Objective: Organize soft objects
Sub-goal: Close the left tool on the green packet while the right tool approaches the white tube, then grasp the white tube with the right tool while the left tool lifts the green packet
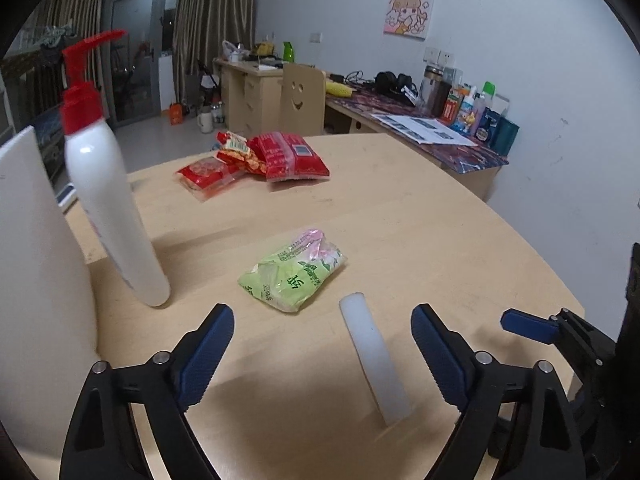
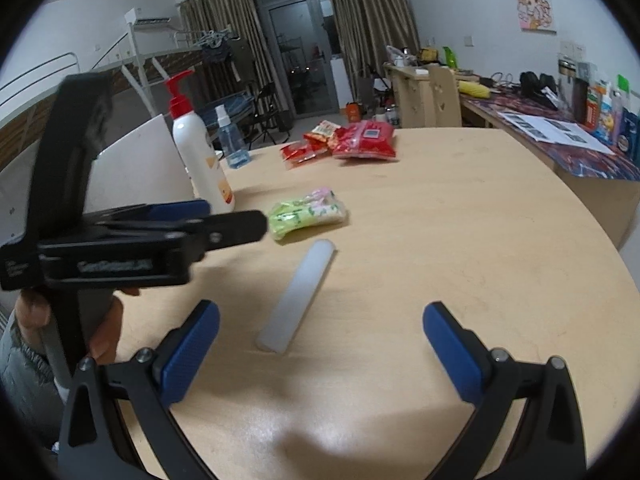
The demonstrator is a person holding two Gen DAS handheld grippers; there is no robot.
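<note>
Both tongs are spread wide with nothing between the pads. Left gripper (image 1: pixel 322 328) hovers low over the table (image 1: pixel 460 240), aimed roughly at the green packet (image 1: pixel 293 271), with its jaws set wider than the packet, which looks to me like lining up for a grab. Right gripper (image 2: pixel 321 326) sits just beside it, also empty, and the white strip (image 2: pixel 297 295) lies flat on the wood out in front of its opening.

Where the soft stuff is: the green packet lies alone in the middle of the table, crumpled and puffy, so I'd guess it squashes easily and wants a gentle pinch. Three red packets (image 1: pixel 256 160) sit bunched at the far edge, overlapping each other, well apart from the green one. My read is the red pile is the sorted spot and the green one belongs there too, but that's a guess.

Stuff around: a tall white pump bottle (image 1: pixel 108 200) with a red top stands just left of the green packet, near enough that a sloppy swing could tip it. A white board (image 1: pixel 36 280) leans at the left edge. A small clear spray bottle (image 2: pixel 233 138) stands behind the pump bottle. The strip lies near the packet, not touching it.
</note>
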